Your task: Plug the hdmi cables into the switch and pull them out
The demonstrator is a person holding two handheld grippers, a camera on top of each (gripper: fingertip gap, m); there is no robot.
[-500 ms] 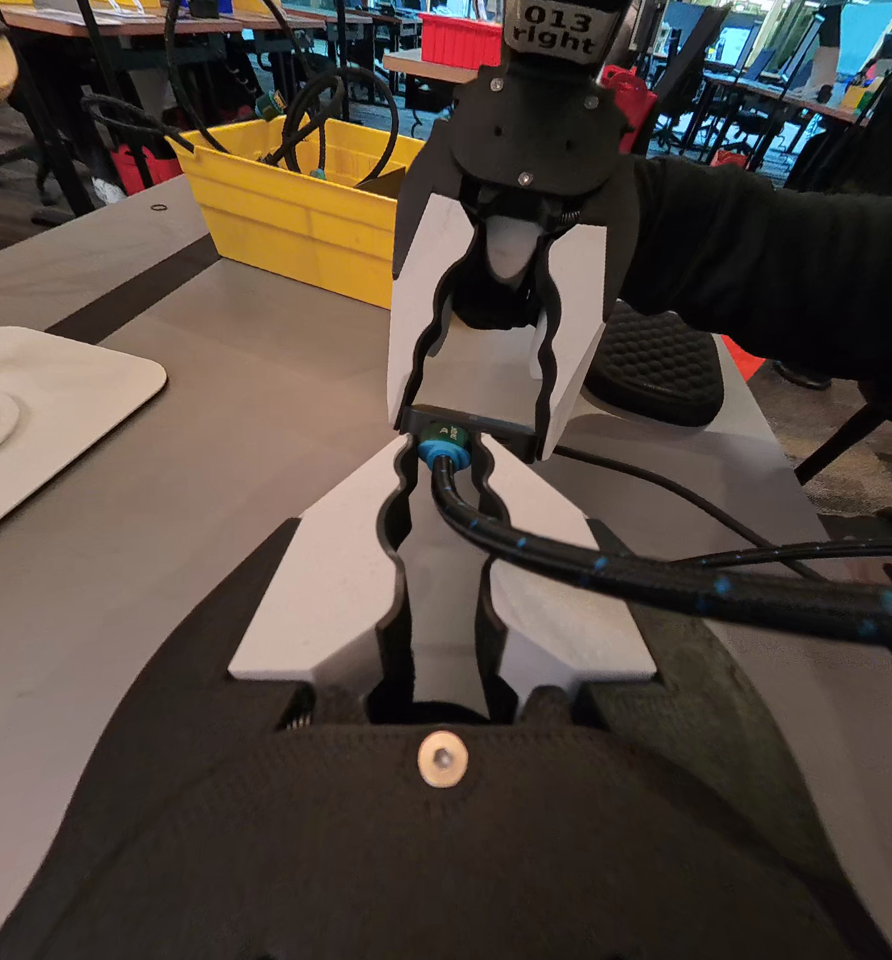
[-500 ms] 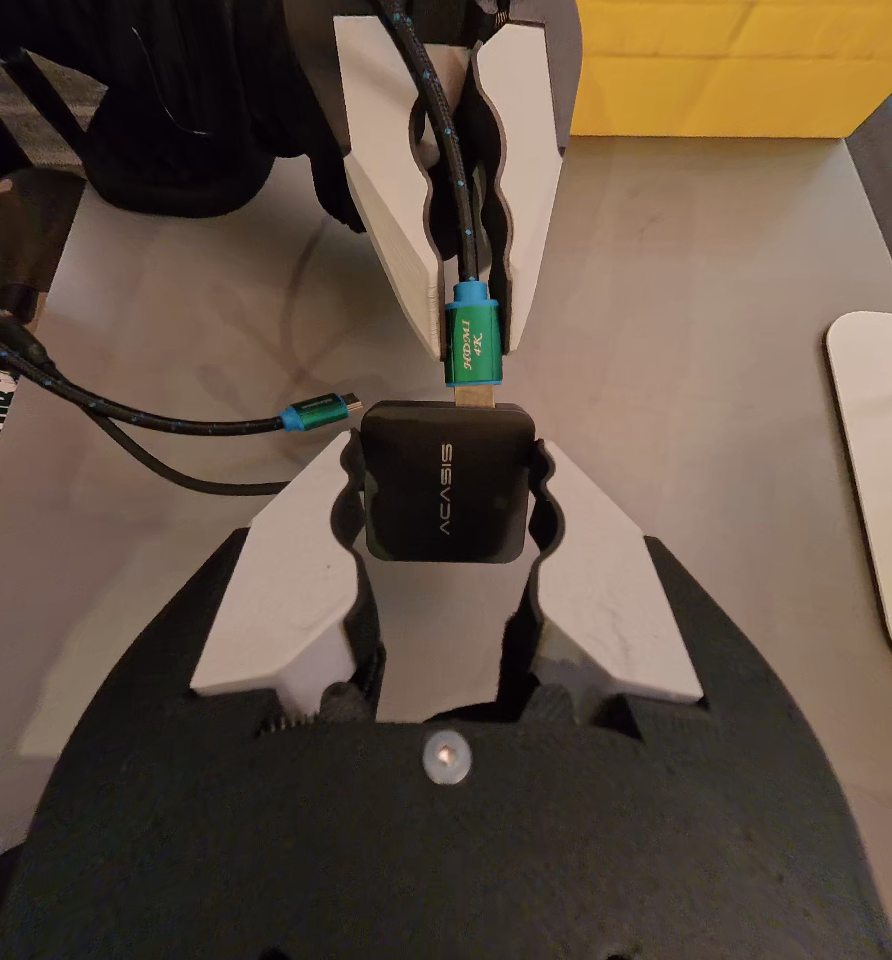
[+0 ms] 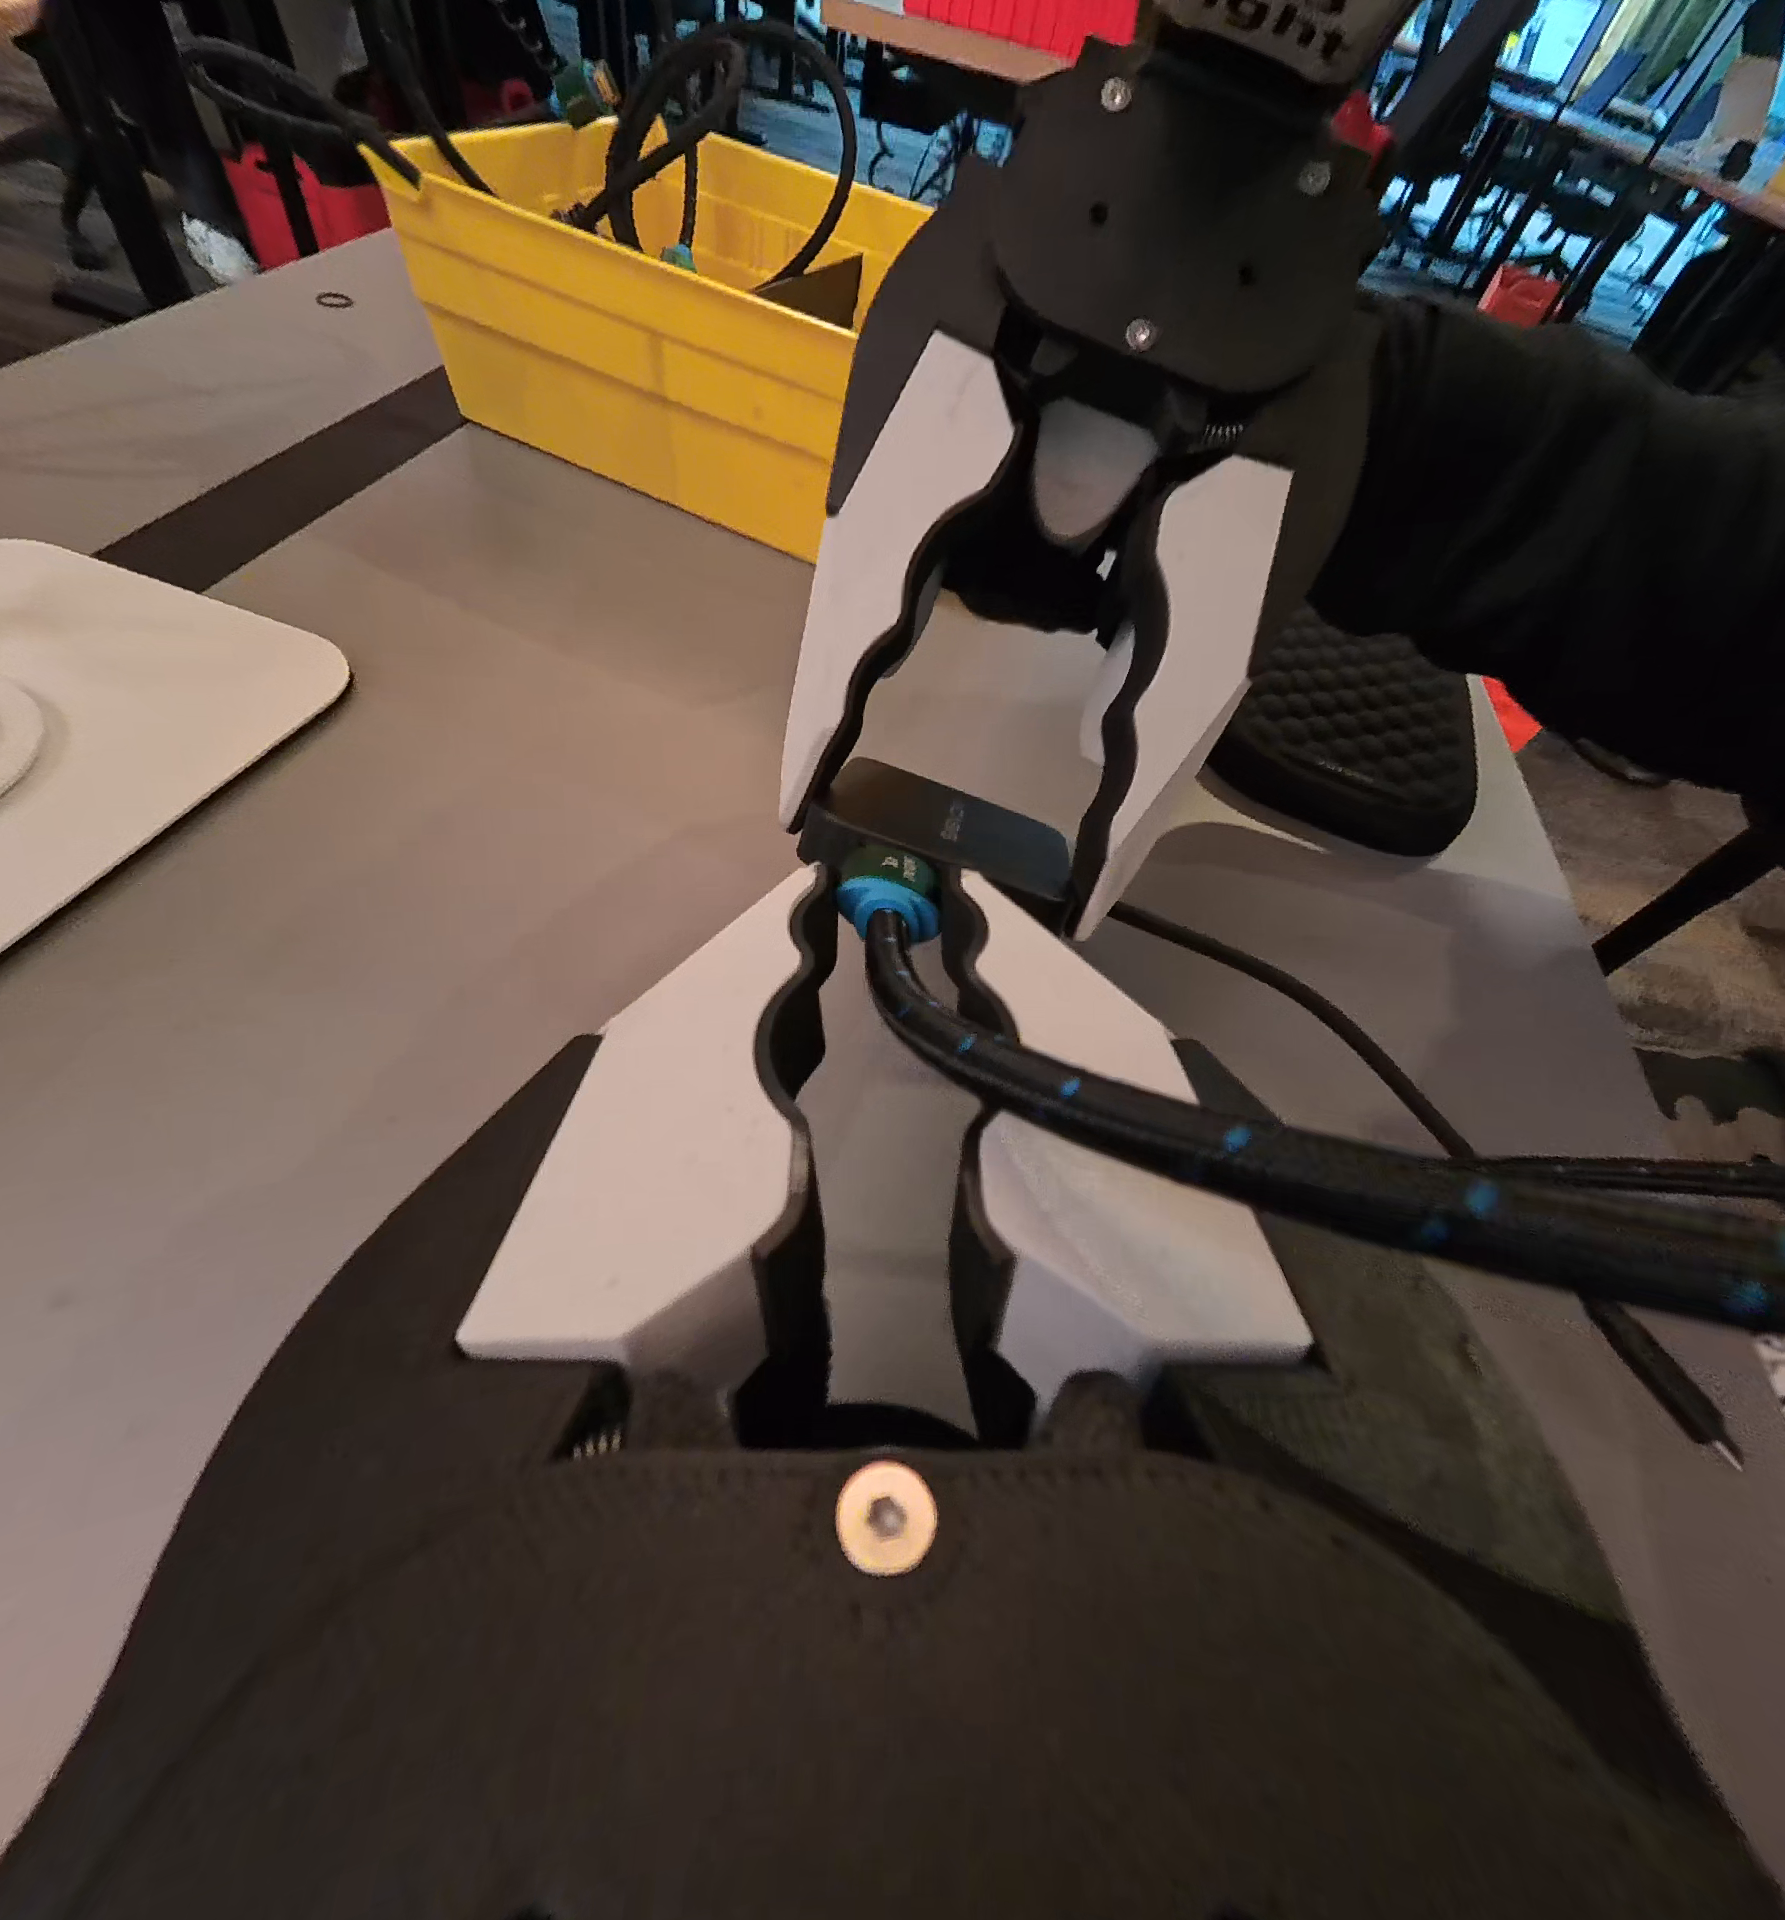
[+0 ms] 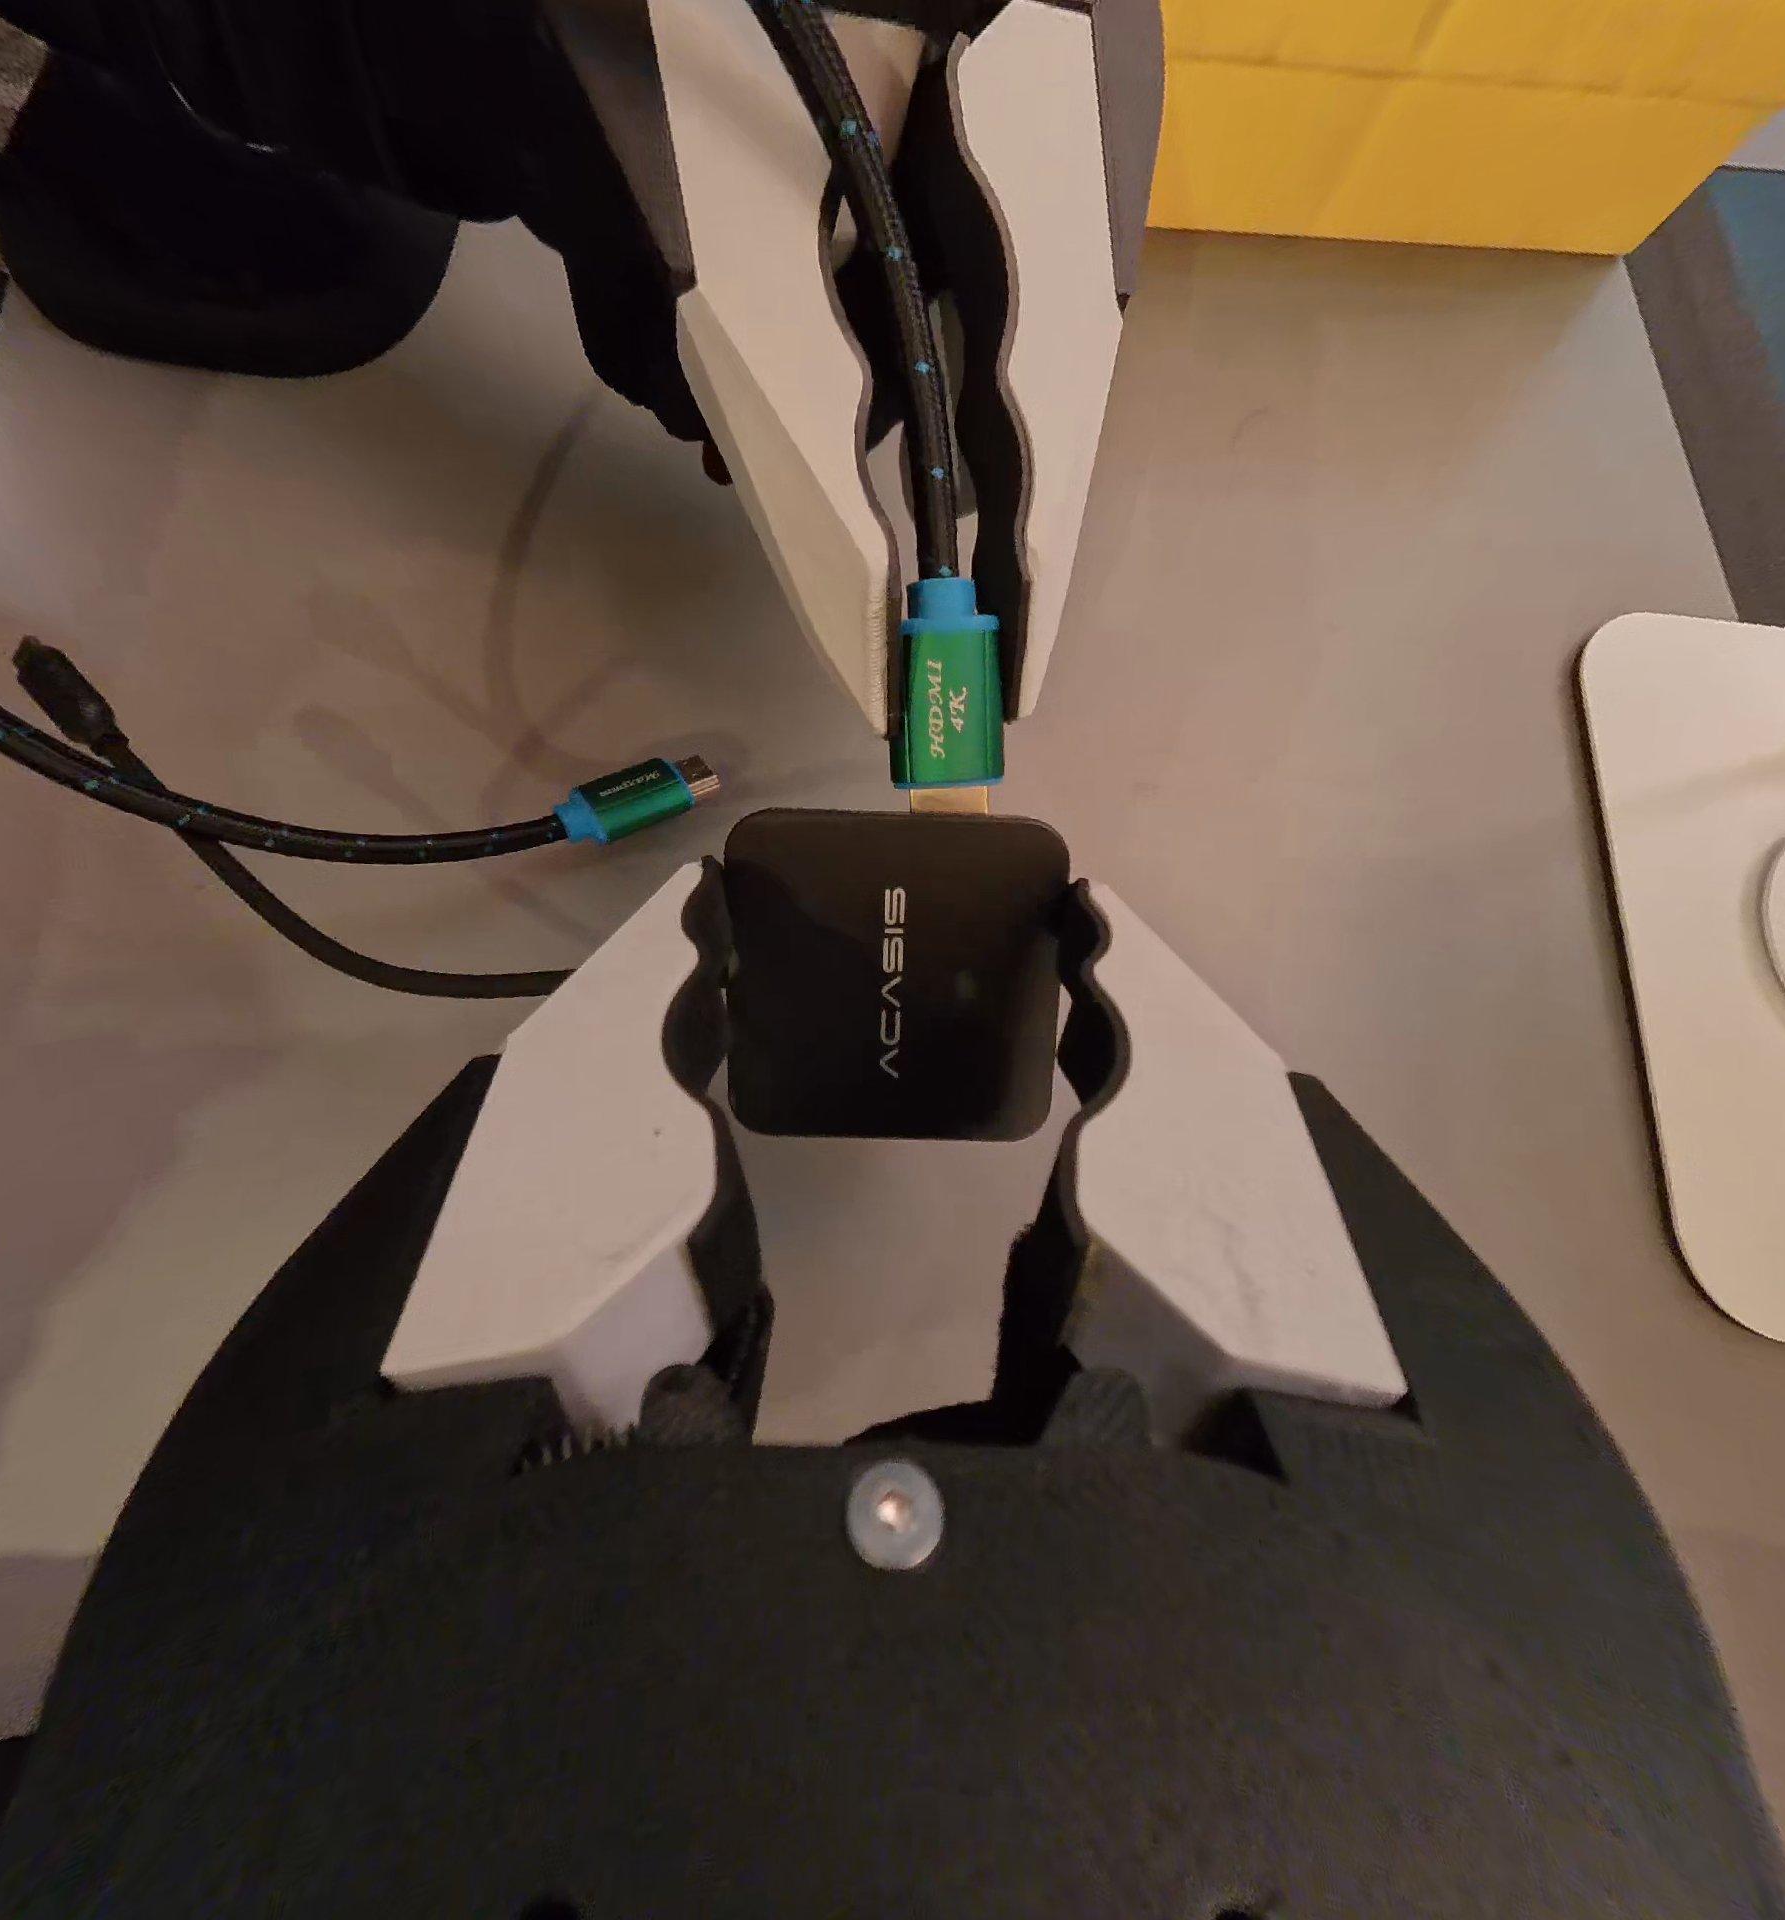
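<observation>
My right gripper (image 4: 893, 883) is shut on the sides of a flat black switch (image 4: 893, 982) just above the grey table. My left gripper (image 4: 950, 717) comes from the opposite side, shut on a green HDMI plug (image 4: 945, 696) with a blue collar. The plug's gold tip meets the switch's far edge, and part of the tip still shows. In the left wrist view, my left gripper (image 3: 883, 883) holds the plug (image 3: 888, 873) against the switch (image 3: 940, 821), which the right gripper (image 3: 945, 862) grips. A second green HDMI plug (image 4: 628, 800) lies loose on the table, left of the switch.
A yellow bin (image 3: 639, 343) with cables stands behind the right gripper. A white pad (image 3: 140, 686) lies at the table's left and also shows in the right wrist view (image 4: 1698, 935). A thin black cable (image 4: 348, 956) runs to the switch. A person's black sleeve (image 3: 1594, 540) sits above a black seat (image 3: 1355, 748). The grippers are tip to tip, or close to it.
Little has changed. The plug stays at the switch's port with its gold tip showing. The switch has tilted slightly, so more of its top shows in the left wrist view.
</observation>
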